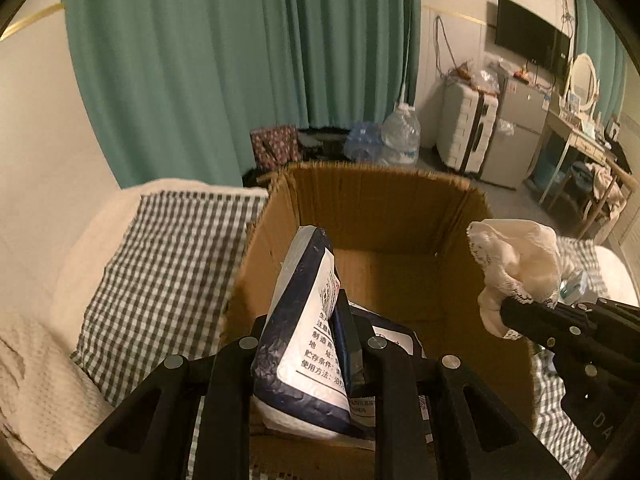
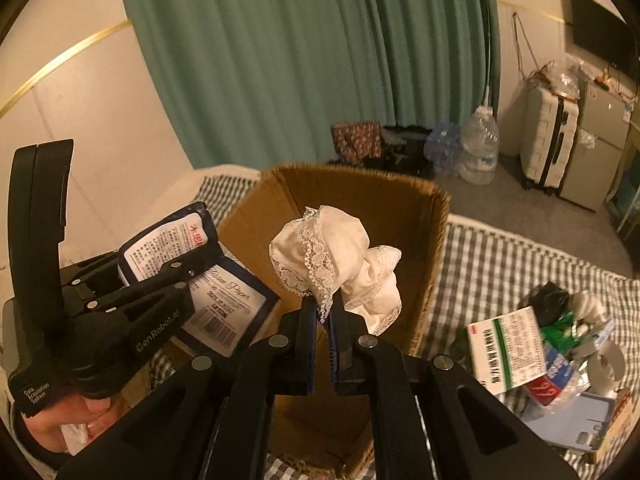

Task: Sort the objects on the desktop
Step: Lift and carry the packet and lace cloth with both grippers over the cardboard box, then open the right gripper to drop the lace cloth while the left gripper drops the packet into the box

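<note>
An open cardboard box [image 1: 380,208] stands on the bed. My left gripper [image 1: 304,312] is shut on a blue-and-white tissue pack [image 1: 308,360], held upright over the box's near left corner. A second tissue pack [image 2: 228,304] lies inside the box below it. In the right wrist view the left gripper [image 2: 188,276] shows at the left with its pack [image 2: 164,248]. My right gripper [image 2: 324,308] is shut on a crumpled white lace cloth [image 2: 336,252] above the box [image 2: 380,200]. In the left wrist view the right gripper [image 1: 510,312] and its cloth [image 1: 516,264] hang over the box's right wall.
A heap of small items, among them a white barcoded carton [image 2: 508,348], lies on the checkered sheet [image 2: 500,260] right of the box. A checkered pillow [image 1: 160,260] lies left of it. Beyond, on the floor, stand water bottles [image 2: 478,148] and a suitcase [image 2: 548,140].
</note>
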`<state>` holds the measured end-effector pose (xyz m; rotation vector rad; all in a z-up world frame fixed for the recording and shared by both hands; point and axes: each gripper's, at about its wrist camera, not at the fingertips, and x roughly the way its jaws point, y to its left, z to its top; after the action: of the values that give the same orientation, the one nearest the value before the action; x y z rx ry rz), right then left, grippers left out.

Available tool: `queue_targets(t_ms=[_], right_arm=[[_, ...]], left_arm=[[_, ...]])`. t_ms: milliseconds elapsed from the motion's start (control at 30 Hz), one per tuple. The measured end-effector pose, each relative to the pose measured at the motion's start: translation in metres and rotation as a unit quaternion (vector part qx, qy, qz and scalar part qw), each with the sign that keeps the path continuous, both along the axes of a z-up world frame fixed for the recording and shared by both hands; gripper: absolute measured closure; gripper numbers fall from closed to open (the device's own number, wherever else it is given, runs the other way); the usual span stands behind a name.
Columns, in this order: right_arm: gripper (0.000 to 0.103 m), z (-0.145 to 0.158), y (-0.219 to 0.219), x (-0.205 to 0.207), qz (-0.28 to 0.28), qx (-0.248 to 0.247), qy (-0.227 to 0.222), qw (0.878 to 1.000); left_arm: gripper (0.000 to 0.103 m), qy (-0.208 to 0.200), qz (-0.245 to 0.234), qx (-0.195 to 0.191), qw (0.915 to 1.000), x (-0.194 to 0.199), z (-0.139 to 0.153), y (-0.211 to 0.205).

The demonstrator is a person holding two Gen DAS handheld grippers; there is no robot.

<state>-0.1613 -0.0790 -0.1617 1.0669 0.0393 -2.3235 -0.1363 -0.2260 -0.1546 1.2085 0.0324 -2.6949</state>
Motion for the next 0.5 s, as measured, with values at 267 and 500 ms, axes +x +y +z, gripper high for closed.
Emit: queue_targets(t_ms=[267,500], right_arm=[[0.097,-0.037,-0.005,-0.022,0.013,0.022,-0.041,0.999],[0.096,-0.043,-0.001,-0.023,0.012,0.035,-0.040,0.999]], left_arm=[[0.083,-0.030,0.001,-0.002,0.9995,-0.011,-0.024,-0.002],[0.080,-0.033,-0.002,-0.016,0.9993,-0.014,-0.021,0.006]])
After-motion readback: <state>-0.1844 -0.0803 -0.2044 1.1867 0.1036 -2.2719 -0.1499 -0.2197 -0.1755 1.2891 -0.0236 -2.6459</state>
